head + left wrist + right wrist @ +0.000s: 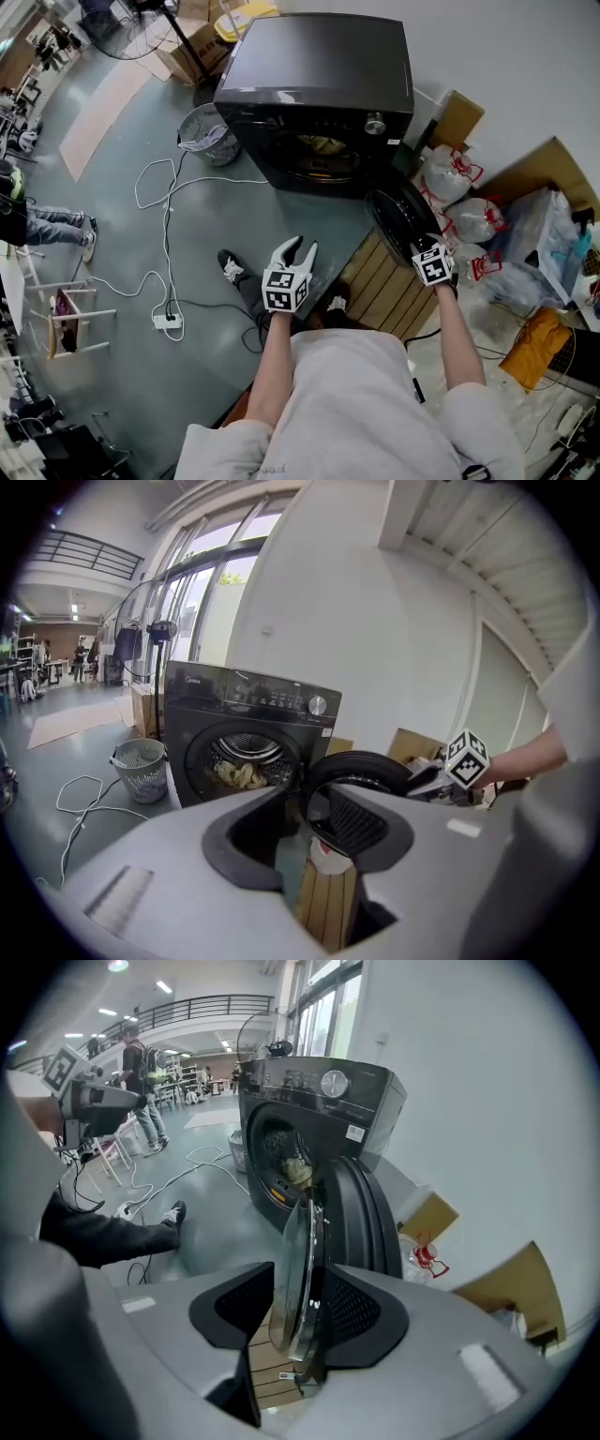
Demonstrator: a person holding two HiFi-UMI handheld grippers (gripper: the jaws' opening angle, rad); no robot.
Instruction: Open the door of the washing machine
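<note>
The black front-loading washing machine [319,75] stands ahead with its round door [403,211] swung out to the right, and yellowish laundry [239,772] shows in the drum. My right gripper [419,246] is at the door's free edge. In the right gripper view the door [352,1213] stands edge-on between the jaws of my right gripper [298,1307], the rim against the right pad [361,1309], with a gap at the left pad. My left gripper [300,247] hangs open in mid-air in front of the machine, nothing between its fingers [305,822].
A mesh waste basket [208,133] stands left of the machine. A white cable and power strip [167,321] lie on the floor. A slatted wooden board [389,286] lies below the door. Plastic bags [450,178] and cardboard crowd the right wall.
</note>
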